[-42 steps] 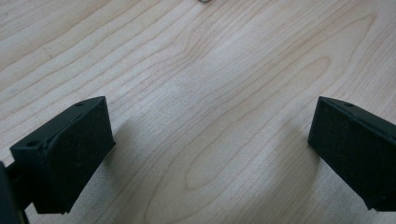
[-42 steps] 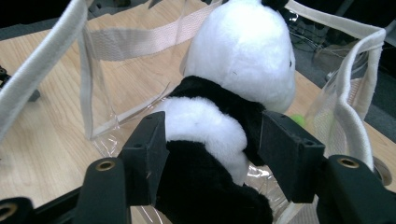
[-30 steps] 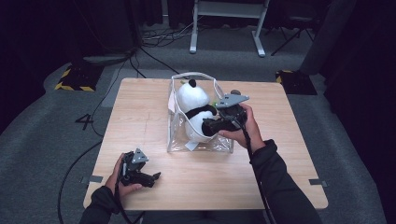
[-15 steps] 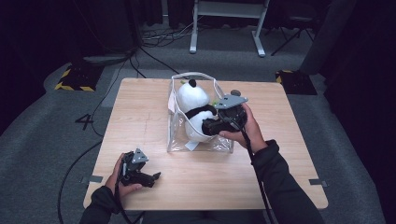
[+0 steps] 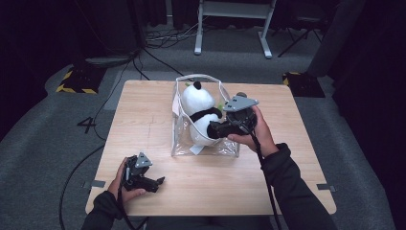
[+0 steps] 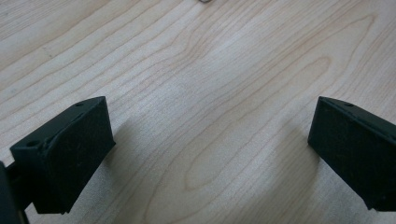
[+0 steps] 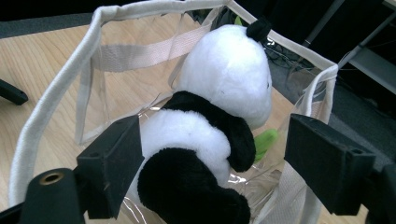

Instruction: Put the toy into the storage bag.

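Note:
A black-and-white panda plush [image 5: 198, 108] sits inside a clear bag with white trim [image 5: 179, 139] in the middle of the wooden table [image 5: 143, 110]. My right gripper [image 5: 213, 129] reaches into the bag's open top from the right. Its jaws have just been opening. In the right gripper view the panda [image 7: 224, 79] lies between the spread pads of the right gripper [image 7: 215, 163], which do not press on it. A green bit [image 7: 266, 140] shows beside the panda. My left gripper [image 5: 160, 182] rests open near the table's front left, with bare wood between the jaws of the left gripper [image 6: 210, 154].
The bag's white rim [image 7: 51, 107] stands up around the panda. Beyond the table's far edge are floor cables [image 5: 158, 40], a white metal frame [image 5: 230, 12] and yellow-black striped blocks [image 5: 74, 86]. Bare wood lies left and right of the bag.

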{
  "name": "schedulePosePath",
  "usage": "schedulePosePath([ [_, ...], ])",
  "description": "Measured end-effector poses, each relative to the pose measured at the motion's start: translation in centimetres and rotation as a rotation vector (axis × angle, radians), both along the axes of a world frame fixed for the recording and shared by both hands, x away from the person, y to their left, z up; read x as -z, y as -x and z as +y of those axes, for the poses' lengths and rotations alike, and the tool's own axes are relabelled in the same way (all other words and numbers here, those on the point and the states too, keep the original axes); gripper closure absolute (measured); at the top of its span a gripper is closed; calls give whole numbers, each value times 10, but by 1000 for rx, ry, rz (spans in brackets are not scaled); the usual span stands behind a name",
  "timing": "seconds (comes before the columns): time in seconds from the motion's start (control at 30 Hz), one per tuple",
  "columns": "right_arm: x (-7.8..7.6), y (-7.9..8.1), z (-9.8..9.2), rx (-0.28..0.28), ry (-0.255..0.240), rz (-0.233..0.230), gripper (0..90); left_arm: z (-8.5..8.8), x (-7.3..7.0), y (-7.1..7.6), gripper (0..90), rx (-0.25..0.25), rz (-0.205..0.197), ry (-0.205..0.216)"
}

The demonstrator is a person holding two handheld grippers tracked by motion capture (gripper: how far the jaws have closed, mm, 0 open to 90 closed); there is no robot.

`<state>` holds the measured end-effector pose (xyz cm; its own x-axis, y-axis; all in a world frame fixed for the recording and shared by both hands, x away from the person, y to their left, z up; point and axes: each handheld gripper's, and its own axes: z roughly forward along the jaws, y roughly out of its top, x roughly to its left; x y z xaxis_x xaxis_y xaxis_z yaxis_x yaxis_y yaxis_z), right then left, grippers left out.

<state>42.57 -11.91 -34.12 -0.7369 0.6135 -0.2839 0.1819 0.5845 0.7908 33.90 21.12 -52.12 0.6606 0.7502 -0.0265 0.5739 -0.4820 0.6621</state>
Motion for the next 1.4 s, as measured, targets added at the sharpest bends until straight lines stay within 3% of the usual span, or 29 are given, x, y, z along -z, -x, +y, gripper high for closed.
schedulePosePath([
  [0.57,-14,6,-8,4,-4,-31,192,0,0,0,2,0,0,0],
  [1.4,-32,20,-47,38,-7,-69,189,0,0,0,2,0,-1,-2],
])
